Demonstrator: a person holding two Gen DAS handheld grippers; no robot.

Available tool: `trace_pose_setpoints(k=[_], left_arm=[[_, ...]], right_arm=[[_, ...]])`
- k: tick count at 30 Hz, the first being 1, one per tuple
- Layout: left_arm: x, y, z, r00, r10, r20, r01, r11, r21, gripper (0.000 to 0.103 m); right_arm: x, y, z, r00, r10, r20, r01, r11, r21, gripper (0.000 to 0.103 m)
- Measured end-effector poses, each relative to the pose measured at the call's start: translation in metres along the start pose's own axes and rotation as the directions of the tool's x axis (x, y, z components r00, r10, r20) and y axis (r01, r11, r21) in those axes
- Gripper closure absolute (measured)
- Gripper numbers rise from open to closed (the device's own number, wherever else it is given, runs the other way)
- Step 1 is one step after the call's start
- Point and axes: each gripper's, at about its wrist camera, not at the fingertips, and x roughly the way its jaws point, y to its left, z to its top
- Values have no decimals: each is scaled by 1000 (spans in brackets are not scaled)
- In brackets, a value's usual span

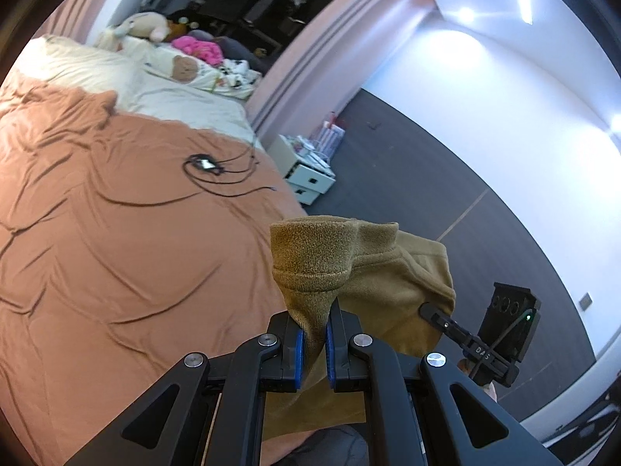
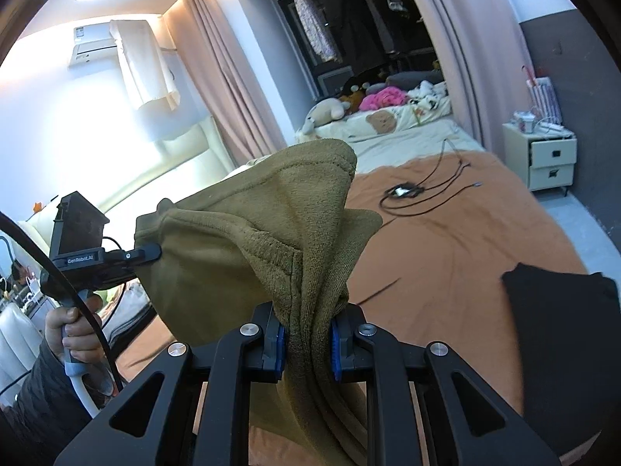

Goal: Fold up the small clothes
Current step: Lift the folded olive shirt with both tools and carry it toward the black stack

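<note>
Olive-green knit garment [image 1: 361, 272], held up in the air above the near edge of the bed, stretched between both grippers. Left gripper [image 1: 314, 343]: blue-padded jaws narrow, clamped on a bunched ribbed edge of the garment. Right gripper [image 2: 308, 345]: jaws likewise narrow, pinched on a thick gathered fold of the same cloth. Each gripper also visible in the other's view, gripping the far edge of the garment; left hand [image 2: 79, 330] wrapped around its handle.

Surface: bed covered by a rust-orange blanket [image 1: 116, 252], heavily creased. Black coiled cable [image 2: 415, 194] with a small white-faced device lying on the blanket, well apart from the garment. Dark folded cloth [image 2: 562, 334] resting on the blanket at the right side. Cream sheet and pillow [image 1: 77, 66] beyond the blanket, towards the head end. Bear-print bedding [image 2: 384, 122], plush toys [image 2: 326, 110] and a bright pink item [image 2: 382, 99] piled at the far end.

Room: pale pink curtains [image 2: 233, 89] framing a dark alcove with hanging clothes [image 2: 349, 23]. Cream bedside cabinet [image 2: 551, 159], two drawers, upper one slightly open, small clutter on top. Wall-mounted air conditioner [image 2: 93, 48] with a cream cloth draped over it. Dark grey lower wall panel [image 1: 446, 202], white above.
</note>
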Motion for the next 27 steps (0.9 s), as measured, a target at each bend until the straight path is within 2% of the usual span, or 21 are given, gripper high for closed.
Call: trace_pose_setpoints(k=[6,14,21,27], left_arm=[[17,-40,-4,998,-52,-23,53,998,44,94],[44,-96,-13,991,-97,-92,108,986,128,94],[78,-145,-23,977,-157,-147,183,965,187,94],[114,-179,-28,958,-199,-206,244,944,224,94]], right_arm=[[-35,-2,-9,998,-48,34,49,999,-13,89],[-87,-2,-25,989,-120,81,124,992,-38,89],[-128,0,-43,977,-179,118,185,982,-43,89],[-164,7,-52,956,-255,144,264,964,-41,89]])
